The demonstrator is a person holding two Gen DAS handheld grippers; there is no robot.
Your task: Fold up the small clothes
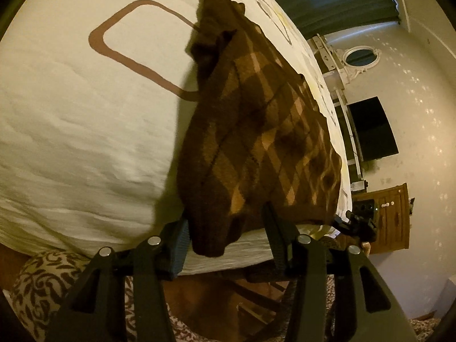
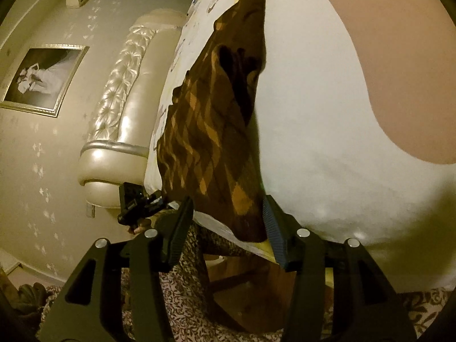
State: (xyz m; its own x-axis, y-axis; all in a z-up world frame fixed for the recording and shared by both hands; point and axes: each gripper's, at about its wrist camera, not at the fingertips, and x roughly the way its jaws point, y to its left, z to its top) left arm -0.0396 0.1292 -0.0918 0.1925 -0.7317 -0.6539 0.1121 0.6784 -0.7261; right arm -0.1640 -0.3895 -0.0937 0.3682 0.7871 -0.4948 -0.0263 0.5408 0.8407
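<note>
A brown knitted garment with a tan diamond pattern (image 1: 256, 131) lies folded on a white bed sheet (image 1: 85, 128), running away from both cameras. Its near edge hangs over the bed's side. My left gripper (image 1: 225, 216) is open, with one near corner of the garment loose between its fingers. In the right wrist view the same garment (image 2: 211, 142) lies on the sheet (image 2: 313, 142), and my right gripper (image 2: 227, 201) is open around the other near corner. Neither pair of pads presses the fabric. Each view shows the other gripper at the garment's far side.
The sheet has brown and yellow rounded-square prints. A padded silver headboard (image 2: 119, 99) and a framed picture (image 2: 42, 79) are to the left. A dark screen (image 1: 370, 128), a wooden cabinet (image 1: 390, 213) and a green curtain (image 1: 327, 0) are to the right. Patterned carpet (image 1: 42, 285) lies below.
</note>
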